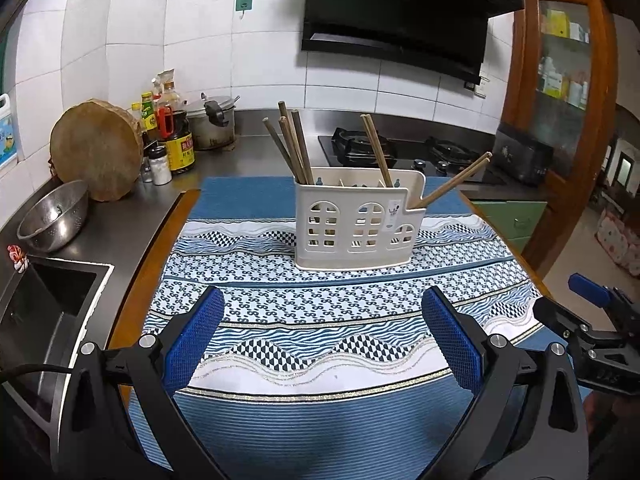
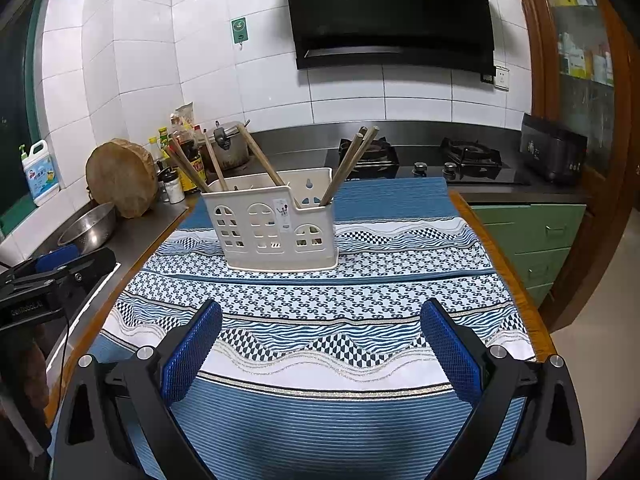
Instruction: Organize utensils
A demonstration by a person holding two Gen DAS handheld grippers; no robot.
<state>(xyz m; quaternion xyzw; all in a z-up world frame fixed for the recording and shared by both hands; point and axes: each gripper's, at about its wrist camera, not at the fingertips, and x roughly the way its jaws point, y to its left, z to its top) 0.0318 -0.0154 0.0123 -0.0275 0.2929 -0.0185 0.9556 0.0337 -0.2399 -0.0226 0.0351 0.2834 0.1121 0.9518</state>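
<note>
A cream plastic utensil holder (image 1: 356,222) with window-shaped cutouts stands upright on the blue patterned tablecloth (image 1: 320,304); the right wrist view has the holder (image 2: 272,232) left of centre. Several brown wooden chopsticks (image 1: 294,146) lean out of its compartments, one pair (image 1: 452,182) tilting far right, and the same chopsticks (image 2: 348,168) show in the right wrist view. My left gripper (image 1: 322,332) hangs open over the cloth, well short of the holder, holding nothing. My right gripper (image 2: 320,336) is open and empty too, at a similar distance. Each gripper shows at the other view's edge.
A steel counter on the left carries a colander (image 1: 54,216), a round wooden board (image 1: 98,150), sauce bottles (image 1: 176,136) and a pot (image 1: 212,122). A sink (image 1: 44,304) lies at the near left. A gas hob (image 1: 400,148) sits behind the table; green drawers (image 2: 536,240) stand right.
</note>
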